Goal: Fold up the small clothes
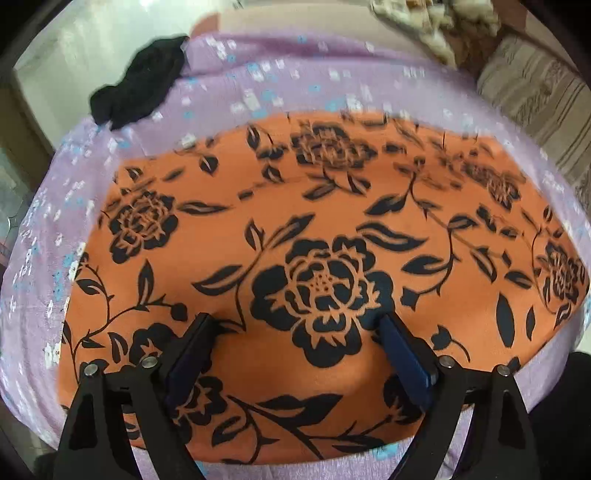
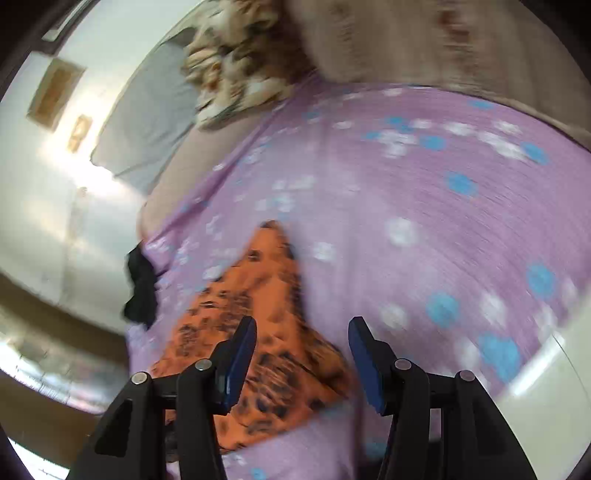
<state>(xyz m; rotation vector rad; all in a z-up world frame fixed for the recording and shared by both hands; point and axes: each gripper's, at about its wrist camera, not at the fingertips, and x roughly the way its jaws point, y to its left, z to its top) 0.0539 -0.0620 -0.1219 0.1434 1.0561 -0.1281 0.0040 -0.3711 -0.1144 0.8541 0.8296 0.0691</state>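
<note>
An orange cloth with a black flower print [image 1: 314,229] lies flat on a purple flowered sheet [image 1: 258,85]. My left gripper [image 1: 295,321] hovers over its near part, jaws wide apart, nothing between the blue pads. In the right wrist view the same orange cloth [image 2: 266,295] shows blurred, lying on the sheet [image 2: 424,221]. My right gripper [image 2: 303,325] stands above it with its jaws apart and no cloth pinched between them.
A black garment [image 1: 140,88] lies at the sheet's far left edge, also seen as a black garment [image 2: 142,291] in the right view. A beige crumpled pile [image 1: 436,22] and a striped cushion [image 1: 535,99] sit at the far right. A grey pillow [image 2: 147,122] lies beyond.
</note>
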